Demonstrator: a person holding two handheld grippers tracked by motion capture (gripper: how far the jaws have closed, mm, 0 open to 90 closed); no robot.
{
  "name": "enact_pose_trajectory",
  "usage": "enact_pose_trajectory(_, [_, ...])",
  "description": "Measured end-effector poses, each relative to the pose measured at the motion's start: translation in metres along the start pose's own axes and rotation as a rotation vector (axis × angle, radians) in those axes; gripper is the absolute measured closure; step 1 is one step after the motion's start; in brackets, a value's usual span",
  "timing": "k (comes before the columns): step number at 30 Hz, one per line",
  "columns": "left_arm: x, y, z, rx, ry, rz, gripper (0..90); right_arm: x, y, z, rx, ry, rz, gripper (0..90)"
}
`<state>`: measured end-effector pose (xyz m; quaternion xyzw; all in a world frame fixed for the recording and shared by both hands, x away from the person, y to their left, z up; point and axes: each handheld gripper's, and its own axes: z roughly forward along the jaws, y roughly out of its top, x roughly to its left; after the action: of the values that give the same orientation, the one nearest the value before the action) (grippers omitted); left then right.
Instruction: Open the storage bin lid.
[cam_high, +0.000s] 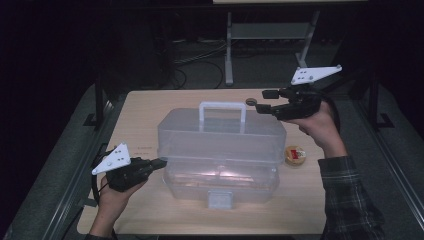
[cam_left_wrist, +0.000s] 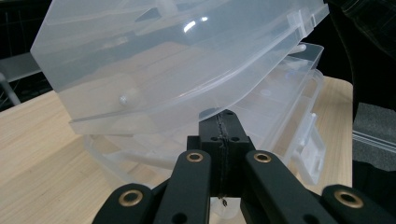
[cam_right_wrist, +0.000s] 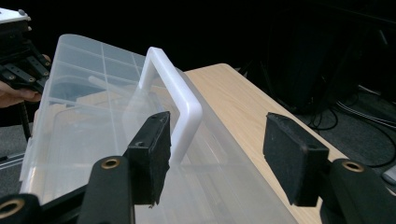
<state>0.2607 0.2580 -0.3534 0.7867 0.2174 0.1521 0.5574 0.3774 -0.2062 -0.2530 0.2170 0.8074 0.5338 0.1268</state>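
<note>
Right claw (cam_high: 261, 101), jaws wide and empty at two o'clock beside the handle (cam_high: 222, 116), should back off gently while the left claw (cam_high: 161, 163), pinched shut at the box (cam_high: 220, 150) edge at eight o'clock, steadies it mid-worktop (cam_high: 145, 115), long axis nine-to-three.

A wooden table (cam_high: 145, 107) (pale) bears a clear toolbox (cam_high: 220, 150) and tape roll (cam_high: 295, 155).

Black claws (cam_high: 263, 100), white plates, plaid sleeve (cam_high: 350, 195)
</note>
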Motion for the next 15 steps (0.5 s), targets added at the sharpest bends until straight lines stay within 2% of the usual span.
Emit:
enact_pose_trajectory(7, [0.002,0.005,0.000,-0.009,0.004,0.016,89.8,-0.003,-0.006,-0.020,-0.005,-0.042,0.020,39.5])
enact_pose_trajectory(15, [0.005,0.011,0.001,-0.018,0.011,0.030,89.8,-0.005,-0.024,-0.045,-0.008,-0.106,0.051,39.0])
